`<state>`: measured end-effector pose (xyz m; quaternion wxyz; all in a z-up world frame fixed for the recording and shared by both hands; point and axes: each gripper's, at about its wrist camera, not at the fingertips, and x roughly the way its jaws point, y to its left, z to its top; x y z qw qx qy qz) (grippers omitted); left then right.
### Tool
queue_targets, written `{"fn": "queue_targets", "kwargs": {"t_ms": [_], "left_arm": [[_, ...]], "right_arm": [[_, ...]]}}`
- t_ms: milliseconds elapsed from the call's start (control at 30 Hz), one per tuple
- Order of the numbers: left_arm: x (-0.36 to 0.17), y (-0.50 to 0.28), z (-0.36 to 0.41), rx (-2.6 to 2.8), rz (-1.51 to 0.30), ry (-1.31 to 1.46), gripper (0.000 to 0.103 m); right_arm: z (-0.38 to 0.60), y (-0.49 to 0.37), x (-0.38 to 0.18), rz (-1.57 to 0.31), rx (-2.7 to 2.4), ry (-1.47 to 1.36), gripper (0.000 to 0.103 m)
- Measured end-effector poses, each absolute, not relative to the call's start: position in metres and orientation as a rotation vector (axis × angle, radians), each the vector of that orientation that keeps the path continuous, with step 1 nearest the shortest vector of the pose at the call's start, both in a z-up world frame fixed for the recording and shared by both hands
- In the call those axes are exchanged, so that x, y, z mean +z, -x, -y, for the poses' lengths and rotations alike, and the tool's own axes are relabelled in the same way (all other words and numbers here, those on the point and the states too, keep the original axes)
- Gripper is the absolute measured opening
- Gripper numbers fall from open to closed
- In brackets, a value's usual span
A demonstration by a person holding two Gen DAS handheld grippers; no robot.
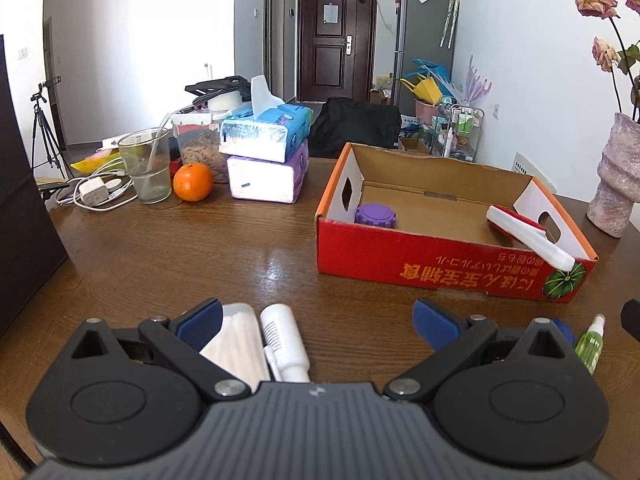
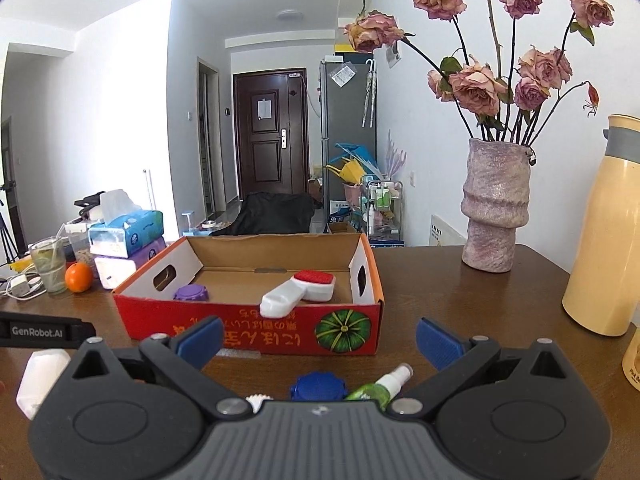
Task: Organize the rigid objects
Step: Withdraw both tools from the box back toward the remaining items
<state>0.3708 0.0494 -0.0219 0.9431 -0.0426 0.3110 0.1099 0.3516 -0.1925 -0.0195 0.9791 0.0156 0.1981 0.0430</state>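
Note:
A red cardboard box (image 1: 432,260) (image 2: 248,322) lies open on the wooden table. Inside it are a purple round cap (image 1: 376,214) (image 2: 191,293) at the left and a white brush with a red pad (image 1: 528,234) (image 2: 298,292) at the right. My left gripper (image 1: 318,320) is open, low over the table; a white device (image 1: 284,342) and a white packet (image 1: 238,340) lie between its fingers, untouched. My right gripper (image 2: 318,338) is open too, above a blue cap (image 2: 318,386) and a green spray bottle (image 2: 380,386) (image 1: 591,344).
Left of the box stand stacked tissue packs (image 1: 266,156), an orange (image 1: 193,182), a glass with a straw (image 1: 146,166) and a charger with cables (image 1: 94,192). A vase of dried roses (image 2: 496,208) and a cream flask (image 2: 604,252) stand at the right.

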Motion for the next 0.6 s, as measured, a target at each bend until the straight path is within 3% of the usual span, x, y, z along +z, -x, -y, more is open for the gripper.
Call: {"fn": "queue_targets", "kwargs": {"t_ms": [600], "left_arm": [[-0.047, -0.333, -0.081, 0.236, -0.675, 0.075, 0.103]], "right_arm": [[0.172, -0.316, -0.056, -0.467, 0.087, 0.043, 0.103]]}}
